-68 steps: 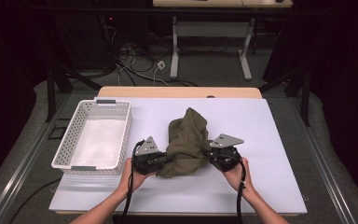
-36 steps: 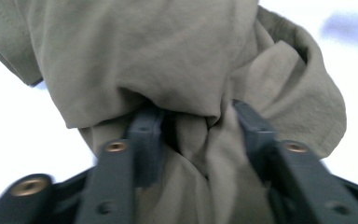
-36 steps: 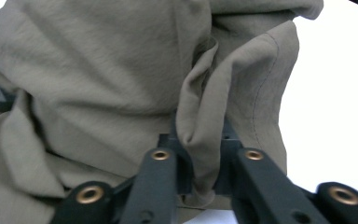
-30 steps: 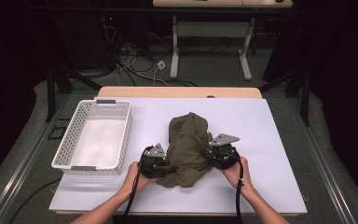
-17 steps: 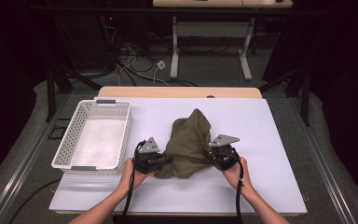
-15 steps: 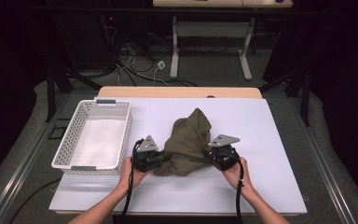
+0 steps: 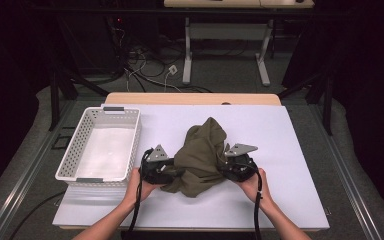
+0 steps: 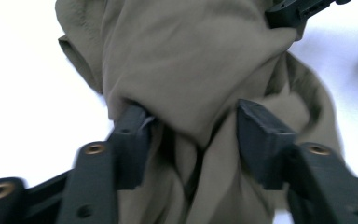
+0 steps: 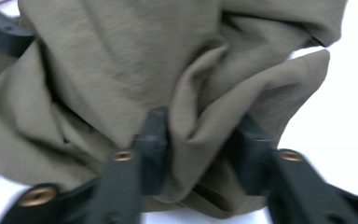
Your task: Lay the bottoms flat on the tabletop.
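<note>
An olive-green cloth (image 7: 202, 150) lies bunched in a heap on the white table (image 7: 290, 150). My left gripper (image 7: 177, 174) reaches into its left side and my right gripper (image 7: 221, 170) into its right side, each held by a hand. In the left gripper view the jaws of the left gripper (image 8: 191, 135) have just been opening and stand apart, with a loose fold of the cloth (image 8: 182, 60) between them. The jaws of the right gripper (image 9: 200, 140) have also just been opening, and a fold of the cloth (image 9: 121, 60) sits slack in the gap.
A white perforated basket (image 7: 136, 142) stands on the table's left part, close to my left hand. The table's front edge runs just below both forearms. Desk legs and cables lie on the dark floor beyond the far edge.
The cloth heap has slumped a little wider and its peak now leans right. My left gripper has edged slightly left. Both hands stay almost in place.
</note>
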{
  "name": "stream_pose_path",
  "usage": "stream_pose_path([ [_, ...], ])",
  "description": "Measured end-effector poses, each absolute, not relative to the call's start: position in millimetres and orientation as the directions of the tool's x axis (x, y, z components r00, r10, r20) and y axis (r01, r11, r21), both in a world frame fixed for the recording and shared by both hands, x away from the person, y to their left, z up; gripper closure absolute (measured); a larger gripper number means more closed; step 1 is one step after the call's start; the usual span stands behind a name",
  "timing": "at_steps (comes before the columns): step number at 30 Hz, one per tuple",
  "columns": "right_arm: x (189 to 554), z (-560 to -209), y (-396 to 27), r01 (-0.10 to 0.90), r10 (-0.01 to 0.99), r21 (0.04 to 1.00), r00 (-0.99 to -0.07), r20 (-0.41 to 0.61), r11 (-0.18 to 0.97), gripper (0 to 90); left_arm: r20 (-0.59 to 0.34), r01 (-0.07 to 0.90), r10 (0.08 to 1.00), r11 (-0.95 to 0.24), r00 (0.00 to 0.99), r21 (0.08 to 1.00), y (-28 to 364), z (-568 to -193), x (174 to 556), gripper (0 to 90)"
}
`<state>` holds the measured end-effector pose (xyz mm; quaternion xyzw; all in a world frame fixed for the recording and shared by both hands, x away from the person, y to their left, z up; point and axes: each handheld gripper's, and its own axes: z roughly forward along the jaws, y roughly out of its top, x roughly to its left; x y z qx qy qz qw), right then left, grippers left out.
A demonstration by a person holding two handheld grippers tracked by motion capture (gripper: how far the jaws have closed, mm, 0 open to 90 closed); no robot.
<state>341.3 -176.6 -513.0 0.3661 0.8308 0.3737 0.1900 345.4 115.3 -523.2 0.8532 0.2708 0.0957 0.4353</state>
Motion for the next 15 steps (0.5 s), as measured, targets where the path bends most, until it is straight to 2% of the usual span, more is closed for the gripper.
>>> stream_pose_path([
  [4,339,-507,-181,0.452,0.732,0.764,-0.680,-0.039,0.461,36.9,-0.040,0.350,0.537,-0.490,0.843,0.798,112,-519,339,34.6],
  [7,337,-504,-182,0.449,0.717,0.759,-0.696,-0.033,0.472,28.0,-0.021,0.342,0.533,-0.512,0.846,0.788,106,-521,337,35.0],
  [8,337,-505,-182,0.447,0.717,0.758,-0.696,-0.038,0.475,27.0,-0.010,0.339,0.534,-0.521,0.845,0.783,104,-523,337,37.5],
  [11,338,-506,-183,0.449,0.722,0.754,-0.690,-0.048,0.479,34.5,-0.018,0.359,0.538,-0.536,0.843,0.764,99,-534,341,47.2],
  [14,340,-511,-181,0.455,0.722,0.749,-0.691,-0.044,0.481,52.0,-0.031,0.376,0.547,-0.534,0.837,0.757,96,-541,345,54.4],
  [15,340,-513,-181,0.459,0.724,0.746,-0.688,-0.045,0.482,60.8,-0.035,0.377,0.547,-0.528,0.837,0.761,97,-542,347,57.4],
])
